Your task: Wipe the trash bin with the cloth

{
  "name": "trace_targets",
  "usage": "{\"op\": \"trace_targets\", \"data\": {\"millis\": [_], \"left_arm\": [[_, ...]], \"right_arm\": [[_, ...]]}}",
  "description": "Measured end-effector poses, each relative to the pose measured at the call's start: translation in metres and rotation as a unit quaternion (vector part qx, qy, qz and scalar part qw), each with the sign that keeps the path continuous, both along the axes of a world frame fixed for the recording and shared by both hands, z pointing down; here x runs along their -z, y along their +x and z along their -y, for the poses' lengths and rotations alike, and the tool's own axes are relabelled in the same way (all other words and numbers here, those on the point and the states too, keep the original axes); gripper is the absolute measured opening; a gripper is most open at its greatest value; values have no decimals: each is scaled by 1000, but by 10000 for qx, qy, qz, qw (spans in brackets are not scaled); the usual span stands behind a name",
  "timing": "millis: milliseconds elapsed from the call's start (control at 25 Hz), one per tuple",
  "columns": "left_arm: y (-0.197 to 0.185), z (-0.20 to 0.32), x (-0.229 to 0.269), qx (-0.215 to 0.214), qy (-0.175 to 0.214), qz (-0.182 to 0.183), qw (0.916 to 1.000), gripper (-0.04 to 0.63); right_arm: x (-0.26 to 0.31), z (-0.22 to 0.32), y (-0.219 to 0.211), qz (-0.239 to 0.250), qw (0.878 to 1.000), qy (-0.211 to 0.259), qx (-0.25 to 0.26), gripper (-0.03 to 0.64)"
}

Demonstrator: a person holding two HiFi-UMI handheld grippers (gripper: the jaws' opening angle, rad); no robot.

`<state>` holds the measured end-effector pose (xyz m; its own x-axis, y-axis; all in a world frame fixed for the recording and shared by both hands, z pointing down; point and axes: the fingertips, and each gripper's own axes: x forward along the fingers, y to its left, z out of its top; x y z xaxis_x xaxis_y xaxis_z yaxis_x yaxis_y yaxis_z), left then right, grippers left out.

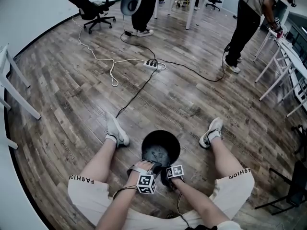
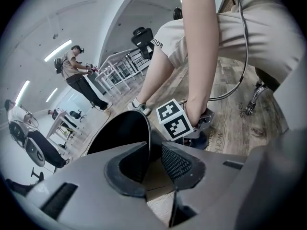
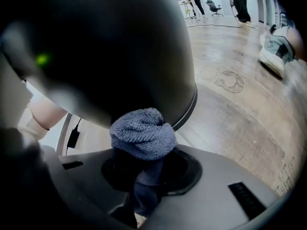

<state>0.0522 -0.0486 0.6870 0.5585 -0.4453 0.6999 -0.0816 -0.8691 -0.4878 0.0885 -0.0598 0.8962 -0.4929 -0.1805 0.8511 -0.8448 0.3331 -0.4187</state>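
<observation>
Wiping step looks underway: the right claw [image 3: 144,171] is squeezed shut on a bunched blue-grey terry cloth [image 3: 143,133], and the wad looks pressed against the outside wall of the black round plastic trash bin [image 3: 120,47], low down. The left claw [image 2: 153,159] is partly closed, pinching the bin's near rim to steady it. The bin stands on the wood-plank floor [image 1: 182,95] between the person's legs. Next, I'd guess: drag the cloth round the wall with even pressure so the bin doesn't tip.
</observation>
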Motion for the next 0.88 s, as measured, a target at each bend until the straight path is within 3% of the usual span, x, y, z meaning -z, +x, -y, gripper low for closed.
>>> {"op": "trace_targets", "data": {"millis": [200, 360, 520, 880], "left_arm": [[-1, -3, -1, 105, 33, -54, 9999, 101], [-7, 1, -1, 184, 105, 17, 9998, 129], [-21, 8, 0, 261, 45, 50, 9996, 189], [-30, 7, -12, 304, 47, 351, 9989, 187]], "right_arm": [[25, -17, 6, 113, 9997, -222, -46, 89], [72, -29, 11, 260, 9994, -122, 188, 89], [136, -31, 14, 526, 9982, 191, 237, 89], [252, -29, -5, 833, 9830, 1416, 813, 89]]}}
